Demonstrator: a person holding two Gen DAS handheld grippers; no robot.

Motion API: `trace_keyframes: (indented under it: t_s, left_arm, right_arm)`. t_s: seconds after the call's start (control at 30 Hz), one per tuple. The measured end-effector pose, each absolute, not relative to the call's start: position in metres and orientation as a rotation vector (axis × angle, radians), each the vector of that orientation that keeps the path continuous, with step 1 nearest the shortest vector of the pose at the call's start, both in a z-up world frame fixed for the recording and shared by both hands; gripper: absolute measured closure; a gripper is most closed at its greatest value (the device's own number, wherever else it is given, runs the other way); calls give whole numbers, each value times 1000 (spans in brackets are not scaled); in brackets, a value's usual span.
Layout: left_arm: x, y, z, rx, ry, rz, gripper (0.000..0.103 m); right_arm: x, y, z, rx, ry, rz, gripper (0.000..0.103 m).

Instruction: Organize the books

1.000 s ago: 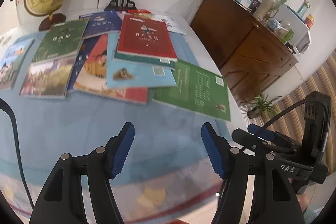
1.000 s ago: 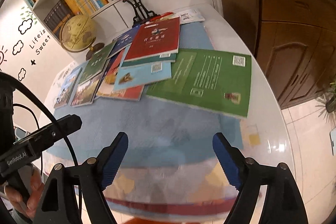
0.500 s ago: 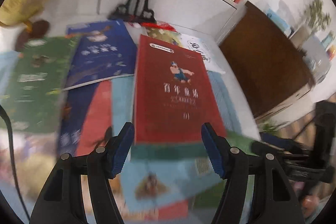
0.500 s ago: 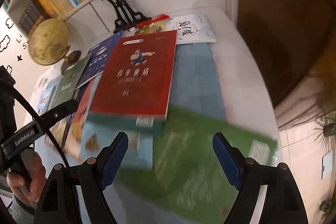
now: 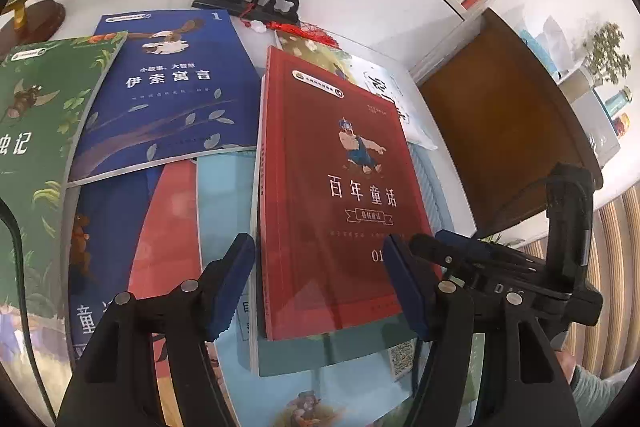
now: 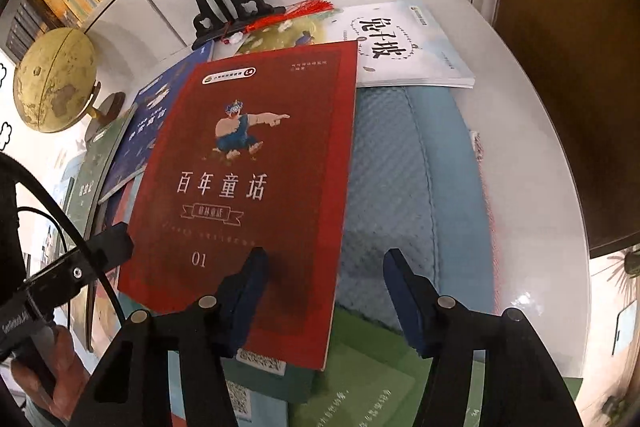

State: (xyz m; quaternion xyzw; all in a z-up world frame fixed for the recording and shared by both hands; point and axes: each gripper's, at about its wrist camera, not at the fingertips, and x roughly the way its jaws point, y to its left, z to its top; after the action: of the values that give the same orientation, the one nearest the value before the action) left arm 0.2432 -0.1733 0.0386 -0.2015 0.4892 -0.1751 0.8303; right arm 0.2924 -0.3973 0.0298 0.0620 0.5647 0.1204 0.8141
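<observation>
1. The left gripper (image 5: 320, 283) hung over the near end of the red book (image 5: 340, 195), jaws released and apart; the book's lower edge lay between them, its spine just inside the left jaw, and neither pad pressed on it.
2. The right gripper (image 6: 324, 291) had just been drawing its jaws closer. Its left jaw stood over the red book's (image 6: 256, 187) cover near the right edge, the right jaw over the blue mat (image 6: 404, 187) beyond, so that edge sat between them. I could not see any pad clamping the book yet, so I took the jaws for released.
3. The red book topped a loose heap: a teal book (image 5: 332, 359) jutted out under it toward the jaws, a blue book (image 5: 168, 91) and a green book (image 5: 36, 155) lay off past the left jaw, and a white book (image 6: 404, 47) lay at the far end.
4. To my eye the sorting had hardly begun. Covers were still fanned and overlapping on the table (image 6: 516, 131), nothing was squared up or stacked, and every book remained to be gathered, starting, it seemed, with the red one.
</observation>
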Motion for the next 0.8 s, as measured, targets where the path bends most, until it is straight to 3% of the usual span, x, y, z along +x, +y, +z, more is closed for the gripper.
trace_keyframes:
  t_s: [0.43,0.8]
  left_arm:
    - [245,-180,33,-470,1072,-428,39]
    - [131,-216,30,-445,1171,-439,39]
  right_arm:
    - [299,-385,30,104,1210,316,43]
    - [203,-419,42,19,1235,381,43]
